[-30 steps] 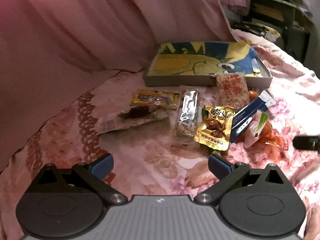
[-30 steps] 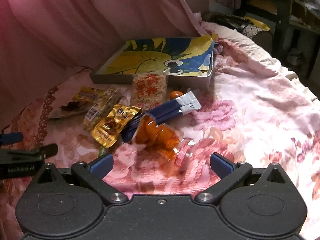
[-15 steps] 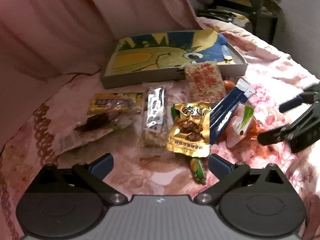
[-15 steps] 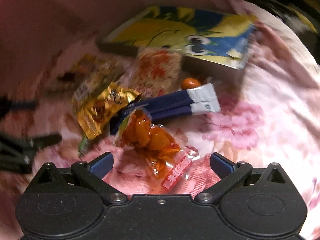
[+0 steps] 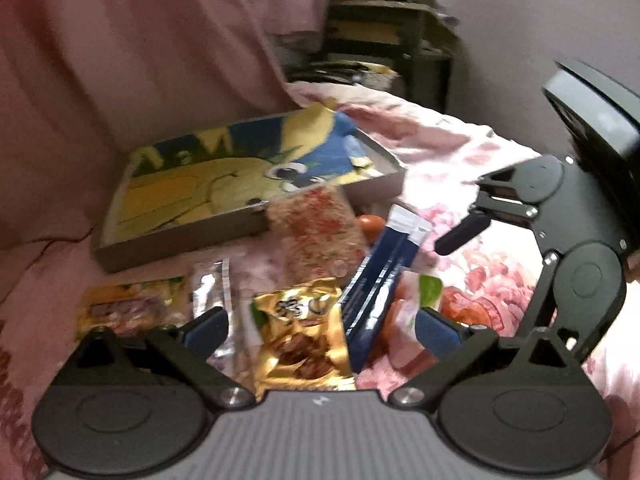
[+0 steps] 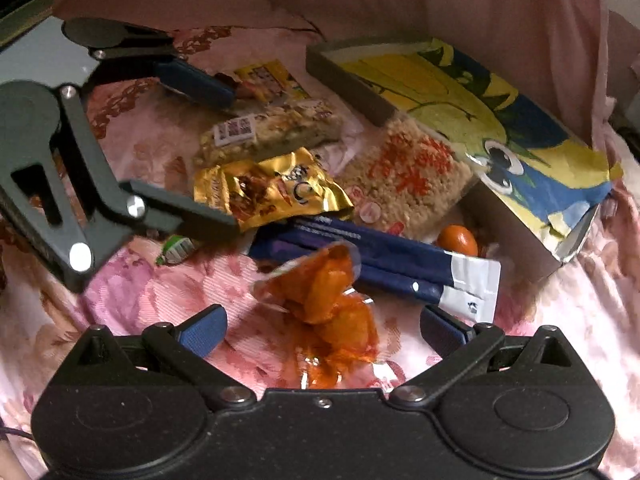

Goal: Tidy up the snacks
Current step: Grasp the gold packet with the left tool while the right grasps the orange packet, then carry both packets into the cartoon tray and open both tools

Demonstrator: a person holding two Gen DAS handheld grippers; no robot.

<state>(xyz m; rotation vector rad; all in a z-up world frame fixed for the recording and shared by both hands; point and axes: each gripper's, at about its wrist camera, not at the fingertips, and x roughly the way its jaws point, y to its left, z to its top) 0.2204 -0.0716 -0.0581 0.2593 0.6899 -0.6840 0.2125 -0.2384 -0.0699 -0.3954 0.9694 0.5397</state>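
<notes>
The snacks lie in a heap on a bed with a pink flowery cover (image 6: 560, 320).

The left gripper (image 5: 320, 330) is wide open and holds nothing. The gold packet (image 5: 302, 338) lies right between its blue fingers (image 5: 206, 330). At 12 o'clock from the gold packet is a pale rice cracker pack (image 5: 318, 232). At 1 o'clock from it is a dark blue packet (image 5: 380, 280) with a silver end. At 9 o'clock are a clear silver bar (image 5: 210, 292) and a yellow packet (image 5: 128, 308). Behind them all, at 11 o'clock, sits a flat box (image 5: 180, 240) with a yellow and blue cartoon paper inside.

The right gripper (image 6: 322, 330) is wide open too and holds nothing. An orange bag (image 6: 332, 308) lies between its fingers (image 6: 444, 330), right in front. The dark blue packet (image 6: 380, 264) lies just behind the bag, touching it. A small orange ball (image 6: 458, 240) sits at 1 o'clock, near the box (image 6: 352, 84). The gold packet (image 6: 272, 192) is at 11 o'clock. One dark finger of the left gripper (image 6: 216, 152) reaches to its edge, but it is too blurry to tell if they touch.
</notes>
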